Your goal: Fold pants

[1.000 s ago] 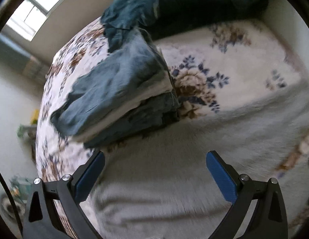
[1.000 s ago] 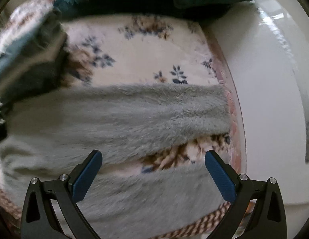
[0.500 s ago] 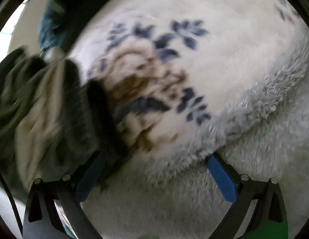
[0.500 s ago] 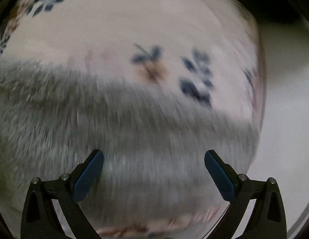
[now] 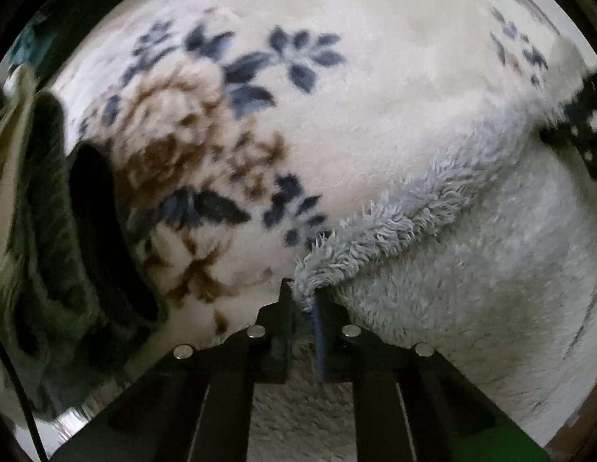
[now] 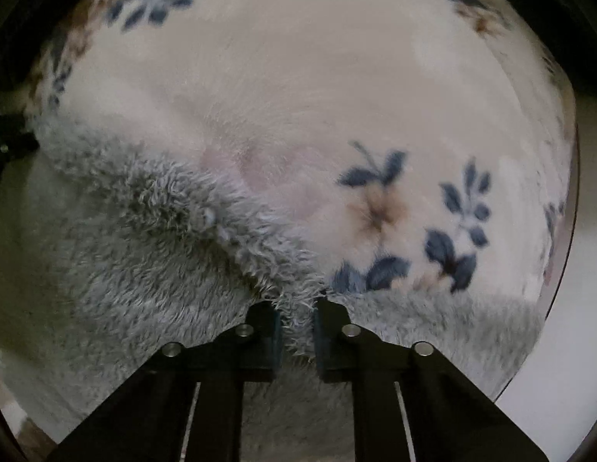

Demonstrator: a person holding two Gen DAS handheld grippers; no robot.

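Observation:
The pants (image 5: 433, 288) are light grey fluffy fleece, spread on a cream floral blanket (image 5: 337, 134). My left gripper (image 5: 302, 296) points down at their far edge, shut on a pinched corner of the fleece. In the right wrist view the same pants (image 6: 144, 250) fill the lower left. My right gripper (image 6: 296, 308) is closing on their edge, and a tuft of fleece is squeezed between its blue pads (image 6: 319, 327). The rest of the pants lies flat beneath both grippers.
A stack of folded dark teal clothes (image 5: 48, 231) lies on the blanket (image 6: 298, 77) to the left of my left gripper. A white surface (image 6: 568, 346) borders the blanket on the right. A black tool frame (image 5: 583, 134) shows at the right edge.
Both grippers have come down onto the pants' far edge and gone from wide open to pinched on the fleece. The folded stack has slid to the left edge of the left wrist view.

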